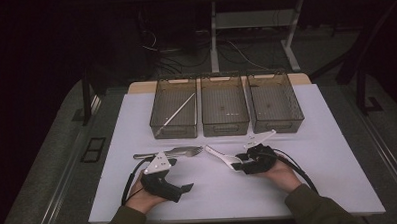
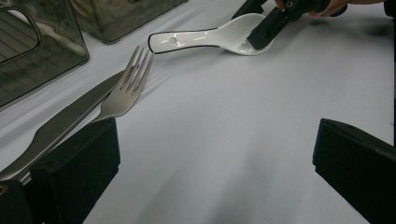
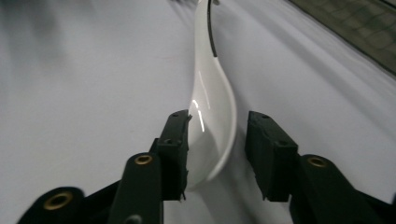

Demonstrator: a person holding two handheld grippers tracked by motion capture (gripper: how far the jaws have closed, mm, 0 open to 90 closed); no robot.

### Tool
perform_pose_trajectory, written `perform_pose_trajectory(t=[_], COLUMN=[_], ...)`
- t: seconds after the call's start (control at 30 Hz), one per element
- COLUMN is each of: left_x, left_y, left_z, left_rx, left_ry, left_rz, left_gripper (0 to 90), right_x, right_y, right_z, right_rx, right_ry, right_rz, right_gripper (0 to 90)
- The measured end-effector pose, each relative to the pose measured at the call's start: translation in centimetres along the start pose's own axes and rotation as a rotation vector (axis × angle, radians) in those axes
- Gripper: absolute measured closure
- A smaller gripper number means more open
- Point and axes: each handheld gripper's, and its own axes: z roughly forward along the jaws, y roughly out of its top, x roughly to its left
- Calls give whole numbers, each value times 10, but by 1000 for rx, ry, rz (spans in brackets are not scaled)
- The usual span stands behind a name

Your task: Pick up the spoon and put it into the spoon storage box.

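The white spoon (image 1: 222, 157) lay on the table (image 1: 313, 153) near the middle, just in front of the centre bin, bowl toward the person's right, handle pointing left. The step in hand looked like the grasp: the right claw (image 3: 217, 149) was down around the bowl, one pad touching its side, the other a little apart, so not clamped yet. Next, by my reading, it needed to close squarely on that slick, curved bowl, then lift without letting it twist.

Three dark bins stood in a row at the far side: the left bin (image 1: 173, 108) held a long thin stick laid slantwise, while the middle bin (image 1: 224, 105) and right bin (image 1: 274, 102) looked bare.

Left claw (image 2: 215, 154) rested wide, holding nothing, beside the knife (image 2: 70, 119) and fork (image 2: 123, 91).
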Motion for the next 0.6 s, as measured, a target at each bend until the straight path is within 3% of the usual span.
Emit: perform_pose_trajectory(t=[0.17,0.53,0.6], left_x=[0,1,1], left_y=[0,0,0], left_z=[0,-2,-2], left_rx=[-1,-27,-32], left_ry=[-2,-11,-17], left_rz=[-1,10,14], left_gripper=[0,0,0], right_x=[4,7,9], right_y=[0,1,1], right_z=[1,-1,-2], right_rx=[7,-10,-8], right_ry=[17,28,15], right_rz=[-23,16,3], right_gripper=[655,810,812])
